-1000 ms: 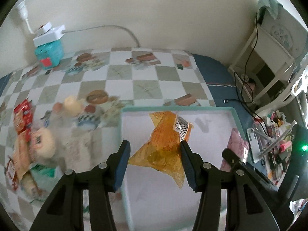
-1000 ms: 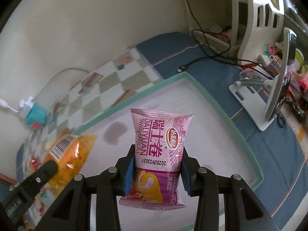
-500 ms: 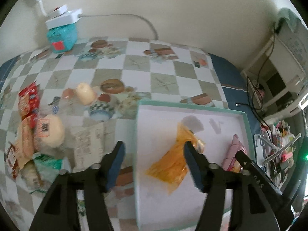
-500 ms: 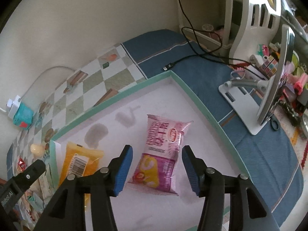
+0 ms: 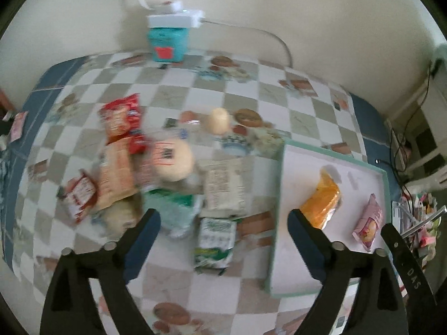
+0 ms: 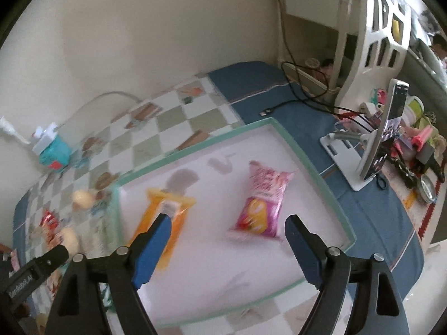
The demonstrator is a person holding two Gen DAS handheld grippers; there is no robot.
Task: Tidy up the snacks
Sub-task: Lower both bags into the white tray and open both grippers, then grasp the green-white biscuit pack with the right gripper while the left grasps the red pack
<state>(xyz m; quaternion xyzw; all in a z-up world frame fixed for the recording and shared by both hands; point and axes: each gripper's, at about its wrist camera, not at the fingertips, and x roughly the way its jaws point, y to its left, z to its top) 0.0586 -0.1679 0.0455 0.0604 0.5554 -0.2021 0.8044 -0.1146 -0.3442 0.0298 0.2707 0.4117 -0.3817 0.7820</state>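
Left hand-held gripper [image 5: 223, 224]: jaws wide apart and opening, nothing between the pads. It points down over the checkered tabletop [image 5: 279, 95], above the edge of a loose pile of snacks. Just ahead of its fingers lies a green-and-white packet [image 5: 215, 241] and, beside that, a pale printed packet [image 5: 225, 188]. Further out the pile holds a round bun in clear wrap [image 5: 174, 160], a beige packet [image 5: 116, 174], a red packet [image 5: 121, 117], a small red-and-white packet [image 5: 79, 194] and a small cream-coloured piece [image 5: 220, 120]. This part of the view is blurred; finer detail cannot be read.

Right hand-held gripper [image 6: 226, 240]: jaws apart and opening, pads clear of everything. It hangs over a shallow white tray with a green rim [image 6: 315, 173]. The pink snack bag [image 6: 261, 203] lies flat on the tray floor ahead of the gripper, free of the fingers. The orange snack bag [image 6: 162, 215] lies flat to its left, well apart from it, partly behind the gripper's left finger. Both bags also appear in the left wrist view, inside the tray to the right of the pile.

Surroundings: a teal box [image 5: 167, 42] with a white power strip [image 5: 174, 21] on top stands against the wall at the far tabletop edge. To the right of the tray, a phone on a white stand [image 6: 388, 131] stands on a blue cloth [image 6: 371, 203].
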